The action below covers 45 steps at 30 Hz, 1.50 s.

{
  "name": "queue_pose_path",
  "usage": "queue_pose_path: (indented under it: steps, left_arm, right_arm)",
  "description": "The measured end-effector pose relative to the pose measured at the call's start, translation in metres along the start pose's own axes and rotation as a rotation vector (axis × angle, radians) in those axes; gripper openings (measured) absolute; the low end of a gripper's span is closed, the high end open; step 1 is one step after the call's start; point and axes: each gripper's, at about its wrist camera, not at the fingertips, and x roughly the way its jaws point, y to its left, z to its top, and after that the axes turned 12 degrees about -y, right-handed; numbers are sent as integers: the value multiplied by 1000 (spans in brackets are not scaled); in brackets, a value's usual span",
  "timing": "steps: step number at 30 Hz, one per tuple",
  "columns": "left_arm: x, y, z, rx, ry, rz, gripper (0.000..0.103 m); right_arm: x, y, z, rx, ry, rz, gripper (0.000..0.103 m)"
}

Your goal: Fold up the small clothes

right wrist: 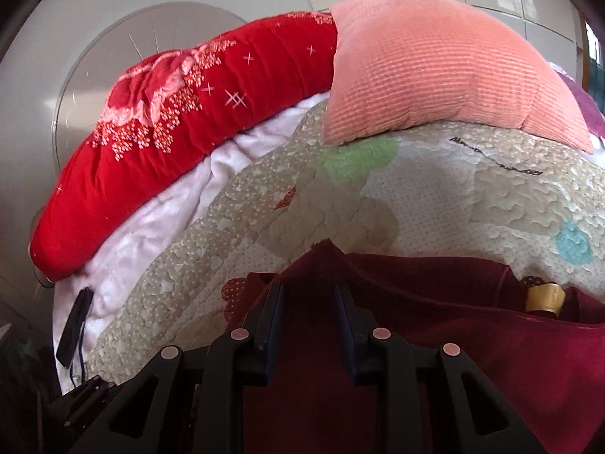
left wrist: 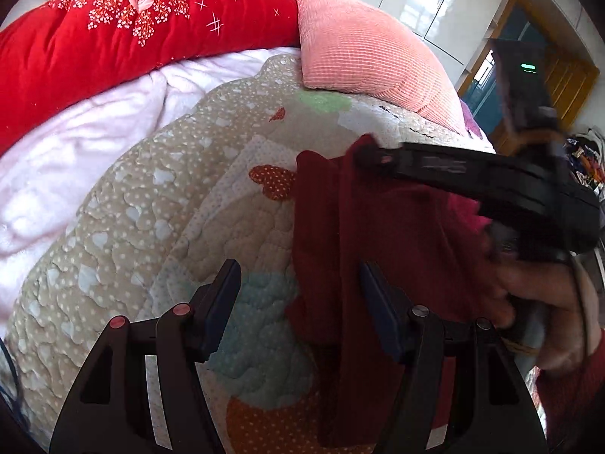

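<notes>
A dark red small garment (left wrist: 378, 249) lies on the patterned quilt (left wrist: 151, 196), partly lifted into a hanging fold. My left gripper (left wrist: 300, 295) is open, its right finger against the garment's fold and its left finger over bare quilt. The right gripper (left wrist: 368, 151) reaches in from the right in the left wrist view and pinches the garment's upper edge. In the right wrist view the right gripper (right wrist: 308, 295) has its fingers narrowly apart with the dark red garment (right wrist: 435, 321) between and beneath them. A yellow tag (right wrist: 544, 299) shows on the garment.
A red floral duvet (left wrist: 124, 38) and a pink corduroy pillow (left wrist: 363, 49) lie at the head of the bed. A pale pink blanket (left wrist: 75, 143) lies left. A dark cable unit (right wrist: 75, 325) rests on the blanket's edge. White wardrobes and a doorway stand behind.
</notes>
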Motion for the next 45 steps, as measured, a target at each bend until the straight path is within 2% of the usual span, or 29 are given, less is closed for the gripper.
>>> queue_pose_path:
  steps: [2, 5, 17, 24, 27, 28, 35, 40, 41, 43, 45]
  left_arm:
    - [1, 1, -1, 1, 8, -6, 66]
    - [2, 2, -3, 0, 13, -5, 66]
    - [-2, -5, -8, 13, 18, 1, 66]
    - [-12, -3, -11, 0, 16, -4, 66]
    - [-12, 3, -15, -29, 19, -23, 67]
    - [-11, 4, -16, -39, 22, -30, 67]
    - [-4, 17, -19, -143, 53, -84, 77]
    - [-5, 10, -20, -119, 46, -77, 77]
    - [-4, 8, -21, -112, 49, -80, 77]
    - [-2, 5, -22, -97, 46, -75, 79]
    - [-1, 3, -23, -88, 40, -69, 80]
  right_arm:
    - [23, 2, -5, 1, 57, -14, 26]
    - [34, 3, -6, -4, 65, -23, 26]
    - [-30, -1, -16, 42, 20, 47, 26]
    - [-28, -1, -16, 101, 22, 71, 27]
    - [-21, -2, -17, 163, 35, 101, 49]
    - [-18, -3, -18, 184, 45, 115, 50]
    - [-14, 8, -16, 129, 78, 78, 50]
    - [-14, 21, -17, 88, 88, 85, 50]
    - [-14, 26, -18, 57, 90, 83, 48]
    - [-9, 41, -20, -31, 87, 93, 30]
    - [2, 45, -24, -12, 109, 109, 29]
